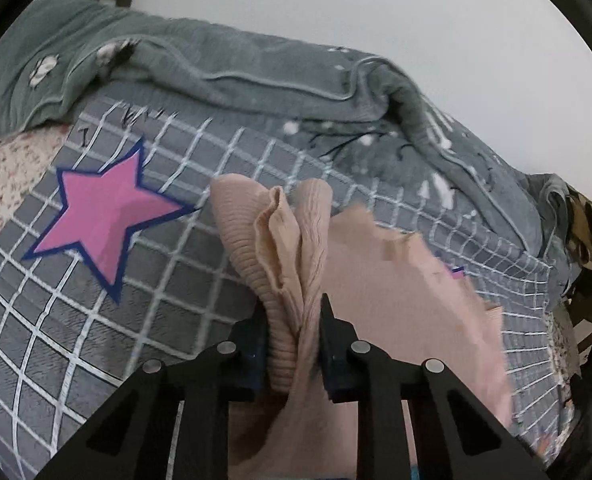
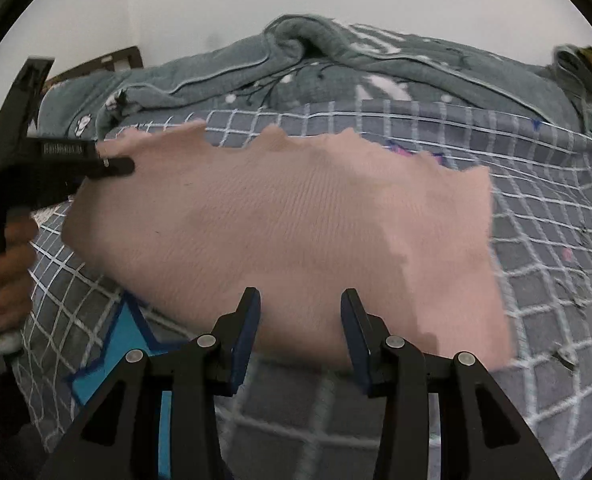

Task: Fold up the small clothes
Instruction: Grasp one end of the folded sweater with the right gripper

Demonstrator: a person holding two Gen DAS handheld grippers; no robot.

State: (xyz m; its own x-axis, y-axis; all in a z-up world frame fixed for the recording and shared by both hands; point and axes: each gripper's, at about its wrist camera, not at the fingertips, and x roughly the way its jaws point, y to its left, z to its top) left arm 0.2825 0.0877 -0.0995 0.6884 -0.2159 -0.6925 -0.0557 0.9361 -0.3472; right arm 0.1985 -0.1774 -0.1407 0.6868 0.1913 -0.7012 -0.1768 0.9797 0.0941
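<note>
A small beige-pink ribbed knit garment (image 2: pixel 288 224) hangs lifted over the grey checked bedspread (image 2: pixel 535 240). My left gripper (image 1: pixel 292 320) is shut on a bunched ribbed edge of the garment (image 1: pixel 280 248), which stands up between its fingers. The left gripper also shows in the right wrist view (image 2: pixel 112 166) at the garment's upper left corner. My right gripper (image 2: pixel 299 304) is open, its fingers apart just in front of the garment's lower edge, holding nothing.
A grey-green blanket (image 1: pixel 256 76) lies bunched along the far side of the bed. A pink star (image 1: pixel 104 216) is printed on the bedspread (image 1: pixel 184 280) to the left, a blue star (image 2: pixel 128 344) below the garment. A white wall is behind.
</note>
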